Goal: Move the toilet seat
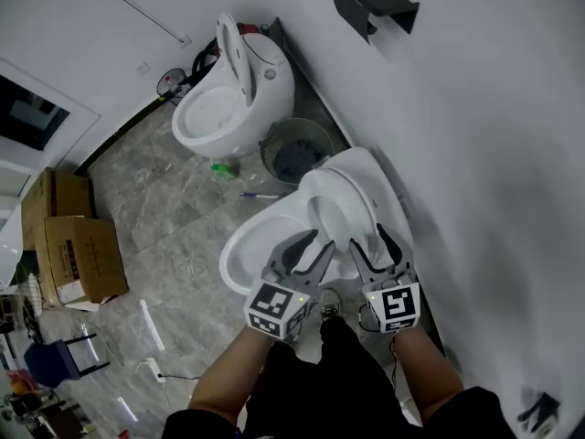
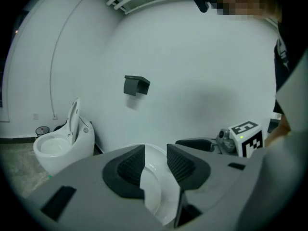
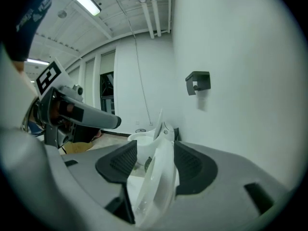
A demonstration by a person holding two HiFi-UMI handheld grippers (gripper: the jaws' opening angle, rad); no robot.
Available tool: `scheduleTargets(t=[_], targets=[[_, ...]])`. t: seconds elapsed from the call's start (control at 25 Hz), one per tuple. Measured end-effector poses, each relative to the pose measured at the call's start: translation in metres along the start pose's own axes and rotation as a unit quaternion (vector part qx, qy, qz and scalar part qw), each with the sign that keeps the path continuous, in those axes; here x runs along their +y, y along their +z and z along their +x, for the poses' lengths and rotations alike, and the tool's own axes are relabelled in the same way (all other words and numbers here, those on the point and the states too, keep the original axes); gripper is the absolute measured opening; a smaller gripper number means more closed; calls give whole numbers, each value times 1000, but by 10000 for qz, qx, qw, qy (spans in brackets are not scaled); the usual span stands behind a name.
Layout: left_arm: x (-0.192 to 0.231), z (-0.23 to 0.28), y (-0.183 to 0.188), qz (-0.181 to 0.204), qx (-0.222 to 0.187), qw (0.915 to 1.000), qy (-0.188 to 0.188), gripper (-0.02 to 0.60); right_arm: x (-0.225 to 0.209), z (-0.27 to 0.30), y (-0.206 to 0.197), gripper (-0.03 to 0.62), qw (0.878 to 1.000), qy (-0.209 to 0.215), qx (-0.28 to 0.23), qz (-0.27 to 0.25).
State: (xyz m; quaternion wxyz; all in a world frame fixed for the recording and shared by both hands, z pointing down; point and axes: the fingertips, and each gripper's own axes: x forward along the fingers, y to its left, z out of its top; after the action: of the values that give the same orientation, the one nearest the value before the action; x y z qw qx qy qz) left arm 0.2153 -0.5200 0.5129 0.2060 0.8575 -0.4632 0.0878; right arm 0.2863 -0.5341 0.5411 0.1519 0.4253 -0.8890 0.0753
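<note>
Now the toilet seat [image 1: 322,190] stands half raised over the white toilet bowl [image 1: 249,250], close to the wall, and its upper part leans toward the open lid [image 1: 370,167] behind it. Both grippers are at the near rim of the seat, side by side and a little apart. The left gripper [image 1: 318,242] has the left part of the rim between its dark ribbed fingers [image 2: 127,170]; in the left gripper view the white rim fills the gap from one pad to the other, so the fingers are closed on it at a medium width. The right gripper [image 1: 367,238] holds the right part of the rim in the same way, and its fingers [image 3: 120,165] stand rather wide with the seat edge between them. Beyond the toilet, a grey waste basket [image 1: 294,149] stands on the marble floor [image 1: 174,199], and a second toilet [image 1: 233,108] with a raised lid is further along the wall. Two cardboard boxes [image 1: 78,254] lie well apart at the left. A dark paper holder [image 1: 370,3] hangs on the wall.
</note>
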Motion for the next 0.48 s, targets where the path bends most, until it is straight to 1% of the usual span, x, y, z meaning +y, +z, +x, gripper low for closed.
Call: scheduleTargets(t=[0.08,0.16,0.2,0.36,0.48], targets=[[7,-22,4,5,-46,9998,188,128,9,1,11,240,9999,137,-98,38],[17,-43,5,1,-92,9992,402,110,20,5,22,211,9991,327,-205,167],[23,-55,6,-5,-111,9986,520,99,25,8,26,186,9985,412,-243,272],[51,-112,12,-65,-317,9938,1061,38,59,14,42,8,9952,661,-348,626],[71,-165,12,-127,-496,9890,1387,16,100,14,56,6,9934,846,-387,668]])
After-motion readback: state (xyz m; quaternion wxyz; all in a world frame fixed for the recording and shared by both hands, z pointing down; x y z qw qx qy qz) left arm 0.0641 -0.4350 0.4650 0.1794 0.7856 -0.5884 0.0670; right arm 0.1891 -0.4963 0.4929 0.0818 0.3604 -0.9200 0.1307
